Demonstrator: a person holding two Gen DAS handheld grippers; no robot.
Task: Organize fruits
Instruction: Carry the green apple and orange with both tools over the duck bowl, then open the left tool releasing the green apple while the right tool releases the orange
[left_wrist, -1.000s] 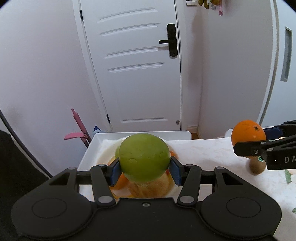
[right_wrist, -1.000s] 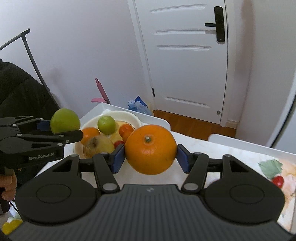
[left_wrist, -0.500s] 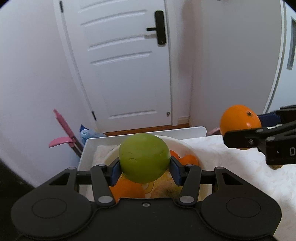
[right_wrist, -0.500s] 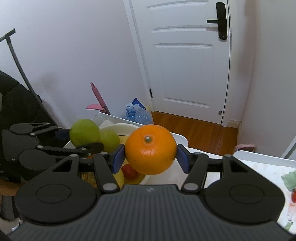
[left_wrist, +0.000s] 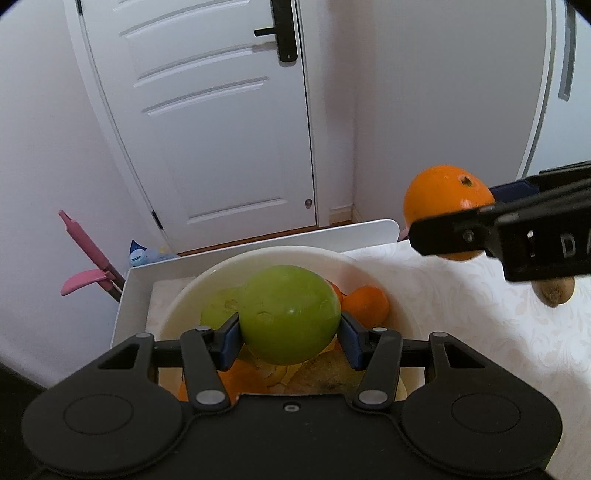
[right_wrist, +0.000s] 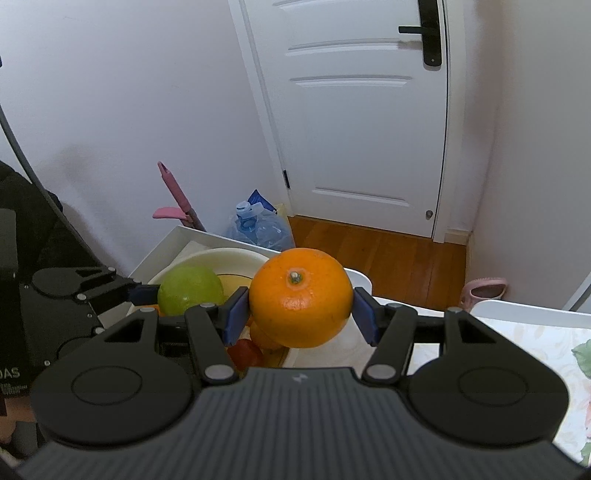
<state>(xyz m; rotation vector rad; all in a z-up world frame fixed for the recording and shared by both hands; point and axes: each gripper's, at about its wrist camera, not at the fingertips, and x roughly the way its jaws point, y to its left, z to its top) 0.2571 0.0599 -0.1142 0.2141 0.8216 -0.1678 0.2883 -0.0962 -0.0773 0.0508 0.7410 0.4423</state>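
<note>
We have brought both fruits over the bowl (left_wrist: 192, 291) near the table's left edge: left gripper (left_wrist: 290, 334) grasping the green fruit (left_wrist: 290, 314), its jaws just loosening slightly, right gripper (right_wrist: 300, 314) clenched on the orange (right_wrist: 301, 297); release seems next.

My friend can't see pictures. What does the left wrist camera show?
The left gripper holds a round green fruit over a white bowl of mixed fruit. On the right, the right gripper holds a round orange before a white door.
</note>
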